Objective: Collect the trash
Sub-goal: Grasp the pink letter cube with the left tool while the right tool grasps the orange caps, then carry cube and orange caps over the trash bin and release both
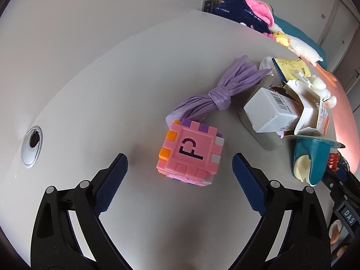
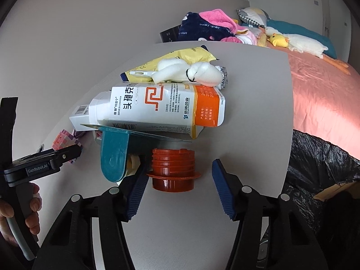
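Nearest the left wrist camera, the left gripper (image 1: 180,164) hangs over the grey table (image 1: 90,90) with its jaws released wide; a pink puzzle cube (image 1: 187,157) marked with a "P" sits between its blue fingertips (image 1: 115,168), touching neither. Just beyond the cube lies a knotted purple plastic bag (image 1: 216,97). To the right is the trash heap. In the right wrist view, the right gripper (image 2: 180,173) is also spread apart, and an orange-red threaded cap (image 2: 172,169) stands between its fingers; the left pad (image 2: 137,186) is close against the cap's flange, though contact cannot be told. Behind the cap lies a teal blister pack (image 2: 114,155), then a white and orange medicine box (image 2: 162,108), with white foam pieces (image 2: 193,73) and a yellow wrapper (image 2: 189,55) farther still. At the right table edge hangs a black bin bag (image 2: 319,164), and beyond it a pink bed (image 2: 319,94).
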The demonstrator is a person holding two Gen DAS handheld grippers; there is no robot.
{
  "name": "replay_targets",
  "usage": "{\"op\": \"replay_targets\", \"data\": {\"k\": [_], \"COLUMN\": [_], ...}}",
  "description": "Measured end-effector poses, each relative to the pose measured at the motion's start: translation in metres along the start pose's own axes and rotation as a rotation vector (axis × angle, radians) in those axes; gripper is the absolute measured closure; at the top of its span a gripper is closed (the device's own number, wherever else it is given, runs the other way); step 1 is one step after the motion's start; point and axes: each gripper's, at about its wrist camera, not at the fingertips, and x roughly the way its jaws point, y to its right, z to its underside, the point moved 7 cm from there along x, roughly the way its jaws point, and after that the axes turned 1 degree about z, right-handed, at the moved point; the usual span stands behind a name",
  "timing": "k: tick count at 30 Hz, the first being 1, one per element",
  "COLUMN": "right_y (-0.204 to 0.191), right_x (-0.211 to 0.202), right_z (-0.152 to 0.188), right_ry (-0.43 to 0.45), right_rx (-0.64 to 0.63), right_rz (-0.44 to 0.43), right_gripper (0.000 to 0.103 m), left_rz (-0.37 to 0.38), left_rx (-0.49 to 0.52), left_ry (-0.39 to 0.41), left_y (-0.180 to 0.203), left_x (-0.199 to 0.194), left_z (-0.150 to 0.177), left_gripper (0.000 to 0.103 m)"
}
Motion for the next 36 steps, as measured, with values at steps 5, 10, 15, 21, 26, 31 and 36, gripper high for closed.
{"op": "replay_targets", "data": {"k": [5, 10, 15, 21, 26, 31, 36], "right_y": [0.001, 0.001, 0.004, 0.007, 0.012, 0.019, 0.030], "right_x": [0.001, -0.002, -0.008, -0.025, -0.044, -0.066, -0.086], "right_z": [0.000, 0.001, 0.008, 0.015, 0.017, 0.019, 0.021], "right_ry": [-0.001, -0.018, -0.034, -0.027, -0.010, 0.018, 0.042], "right_rx": [0.002, 0.011, 0.024, 0.019, 0.011, 0.009, 0.012], "right_rz": [-0.017, -0.047, -0.063, -0.078, -0.080, -0.081, -0.075], "right_gripper": [0.056, 0.056, 0.056, 0.056, 0.056, 0.056, 0.056], "left_rz": [-0.028, -0.018, -0.022, -0.017, -0.003, 0.022, 0.051], "left_rx": [0.027, 0.023, -0.013, -0.012, 0.005, 0.029, 0.054], "left_ry": [0.025, 0.041, 0.053, 0.093, 0.114, 0.129, 0.142], "left_y": [-0.002, -0.003, -0.007, 0.004, 0.020, 0.043, 0.068], "left_x": [0.001, -0.004, -0.014, -0.038, -0.056, -0.071, -0.084], "left_z": [-0.002, -0.004, 0.002, 0.008, 0.016, 0.026, 0.034], "left_gripper": [0.030, 0.063, 0.063, 0.063, 0.063, 0.063, 0.063]}}
